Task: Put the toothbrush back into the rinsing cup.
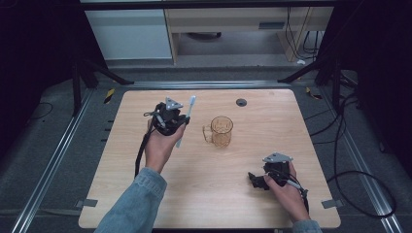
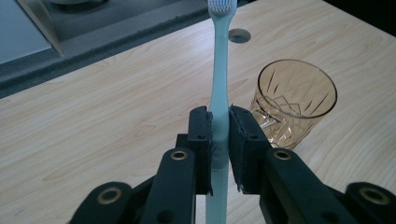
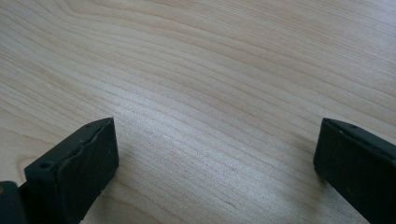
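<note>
My left gripper (image 2: 219,128) is clamped on the pale toothbrush (image 2: 219,70) beside the amber glass (image 2: 295,100), whose handle the high view reveals, while my right gripper (image 3: 215,154) rests agape.

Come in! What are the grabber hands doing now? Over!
Left gripper shut on toothbrush, lifted beside amber glass. Right gripper open, empty, low over table. Nothing in the way.

Even soft light — dark surroundings, slight blur

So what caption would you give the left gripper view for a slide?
Left gripper clamps a pale toothbrush upright, bristles up, beside an amber glass cup on a wooden table.
</note>
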A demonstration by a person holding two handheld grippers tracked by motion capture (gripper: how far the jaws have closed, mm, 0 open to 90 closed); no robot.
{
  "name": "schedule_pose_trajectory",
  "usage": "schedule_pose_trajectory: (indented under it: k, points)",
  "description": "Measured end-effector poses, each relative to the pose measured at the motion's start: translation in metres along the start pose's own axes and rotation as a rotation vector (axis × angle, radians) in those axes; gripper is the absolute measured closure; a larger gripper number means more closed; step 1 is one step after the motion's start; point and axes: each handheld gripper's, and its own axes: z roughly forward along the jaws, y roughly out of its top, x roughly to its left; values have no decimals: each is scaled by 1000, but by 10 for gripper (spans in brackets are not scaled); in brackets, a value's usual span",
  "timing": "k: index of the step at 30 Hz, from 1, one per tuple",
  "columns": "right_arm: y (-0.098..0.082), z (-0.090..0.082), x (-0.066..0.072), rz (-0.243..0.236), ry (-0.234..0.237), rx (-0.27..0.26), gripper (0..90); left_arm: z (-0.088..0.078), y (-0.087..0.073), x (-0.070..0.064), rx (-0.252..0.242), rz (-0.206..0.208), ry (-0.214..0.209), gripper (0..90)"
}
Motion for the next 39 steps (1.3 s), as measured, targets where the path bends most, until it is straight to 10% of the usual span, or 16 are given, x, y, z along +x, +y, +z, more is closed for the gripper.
schedule_pose_trajectory:
  k: [10, 39]
  points:
    - [0, 0, 0, 0, 0, 0, 3, -1, 0, -12, -33, -36, 36, 787]
    - [0, 0, 0, -2, 0, 1, 3, 5, 5, -33, -371, -109, 91, 787]
